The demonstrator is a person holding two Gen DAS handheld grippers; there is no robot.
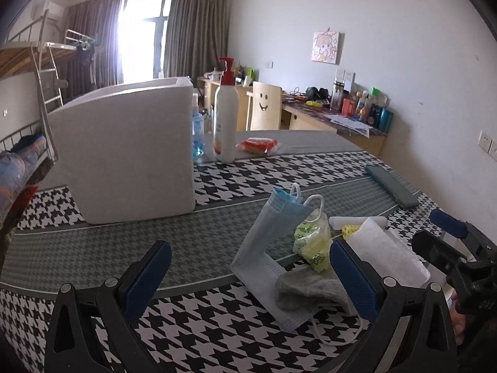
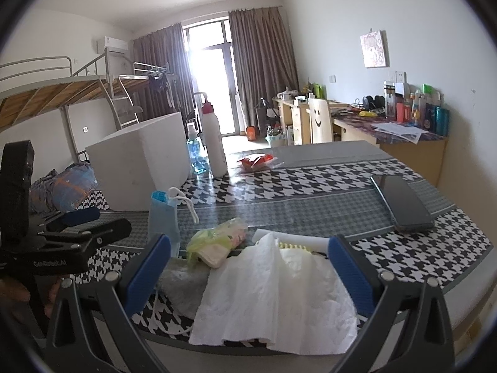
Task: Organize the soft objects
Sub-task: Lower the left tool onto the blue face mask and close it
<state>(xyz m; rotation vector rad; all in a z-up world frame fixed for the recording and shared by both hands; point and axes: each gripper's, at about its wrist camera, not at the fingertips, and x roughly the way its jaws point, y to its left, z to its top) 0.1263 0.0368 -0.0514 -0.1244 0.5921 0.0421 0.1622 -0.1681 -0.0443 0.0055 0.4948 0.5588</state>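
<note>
A pile of soft things lies at the table's near edge: a folded blue face mask (image 1: 264, 248) (image 2: 163, 217), a grey cloth (image 1: 310, 289) (image 2: 183, 283), a yellow-green plastic bag (image 1: 312, 239) (image 2: 217, 239) and a white paper towel (image 1: 388, 248) (image 2: 273, 292). A white foam box (image 1: 130, 152) (image 2: 139, 161) stands at the left. My left gripper (image 1: 248, 276) is open, with the mask and cloth between its fingers. My right gripper (image 2: 248, 273) is open over the paper towel; it also shows in the left wrist view (image 1: 450, 233).
A white pump bottle (image 1: 226, 115) (image 2: 214, 143), a blue spray bottle (image 1: 198, 133) (image 2: 194, 152) and a red snack packet (image 1: 257, 145) (image 2: 256, 161) stand behind the box. A dark phone (image 2: 400, 202) (image 1: 391, 185) lies at the right. The table has a houndstooth cloth (image 1: 217, 320).
</note>
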